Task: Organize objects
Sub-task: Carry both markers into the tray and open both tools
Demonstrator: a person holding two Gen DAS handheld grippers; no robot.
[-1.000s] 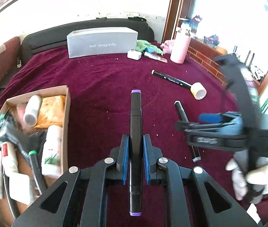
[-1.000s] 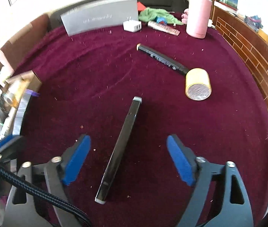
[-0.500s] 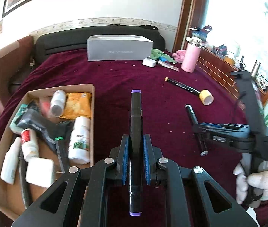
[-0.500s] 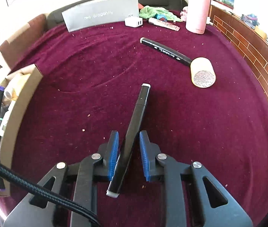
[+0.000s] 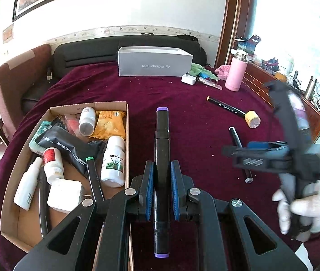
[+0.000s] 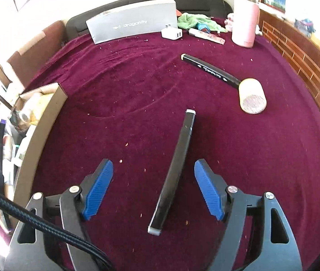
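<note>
My left gripper is shut on a black marker with purple caps, held above the dark red cloth just right of the cardboard box. My right gripper points down at the cloth and its jaws are opening. A black marker with grey caps lies flat between the blue pads, touching neither. In the left wrist view the right gripper hangs over that same marker, held by a white-gloved hand.
The box holds several bottles, packets and a green-capped marker. Farther back on the cloth lie a yellow-capped black marker, a yellow roll, a pink flask, a white charger and a grey carton.
The right gripper closed around the grey-capped marker half a second ago and has opened wide again; the marker still lies on the cloth. The left gripper shifted, bringing the box more into view.
</note>
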